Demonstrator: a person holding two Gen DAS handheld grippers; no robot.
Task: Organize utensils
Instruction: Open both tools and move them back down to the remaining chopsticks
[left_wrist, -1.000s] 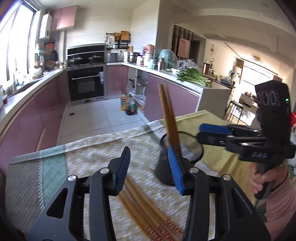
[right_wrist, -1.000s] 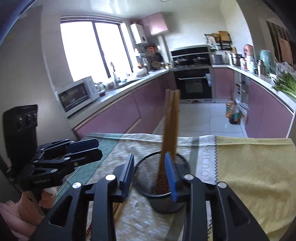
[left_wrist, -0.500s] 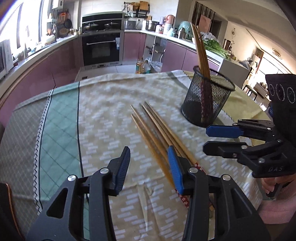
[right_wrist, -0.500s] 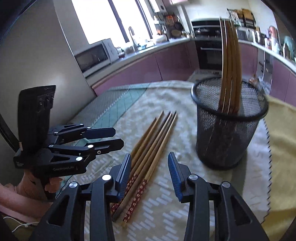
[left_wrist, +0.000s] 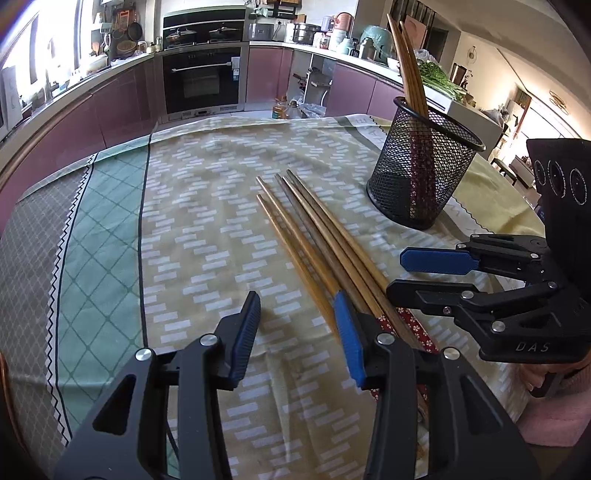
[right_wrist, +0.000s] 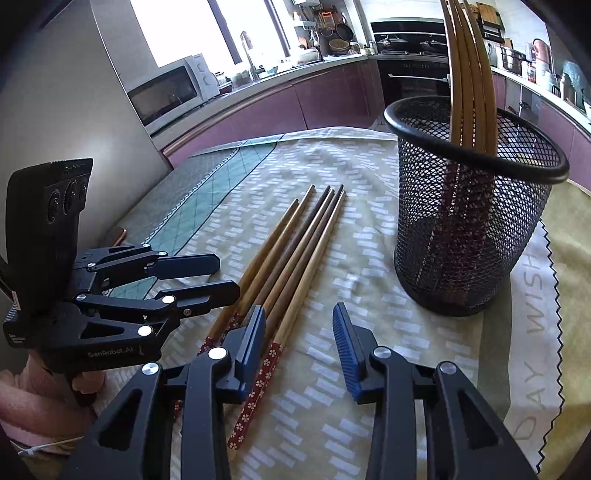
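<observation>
Several wooden chopsticks (left_wrist: 314, 240) (right_wrist: 295, 251) with red flowered ends lie side by side on the tablecloth. More chopsticks stand in the black mesh holder (left_wrist: 424, 177) (right_wrist: 472, 221) beyond them. My left gripper (left_wrist: 295, 306) (right_wrist: 227, 275) is open, low over the near ends; its right finger overlaps the bundle and only cloth shows between the jaws. My right gripper (right_wrist: 298, 314) (left_wrist: 395, 275) hovers at the same ends from the other side. Its jaws are closing, with the outermost chopstick just inside the left finger and no pad pressing on anything.
The patterned tablecloth (left_wrist: 192, 221) has a green checked band on the left and a yellow cloth (right_wrist: 565, 236) on the right under the holder. Pink-sleeved hands (left_wrist: 546, 417) hold the grippers. Purple kitchen cabinets, an oven and a microwave (right_wrist: 166, 92) stand beyond the table.
Both grippers have sunk towards the table and tipped downward. The view has gone from the holder to the chopsticks on the cloth, now close under the fingers.
</observation>
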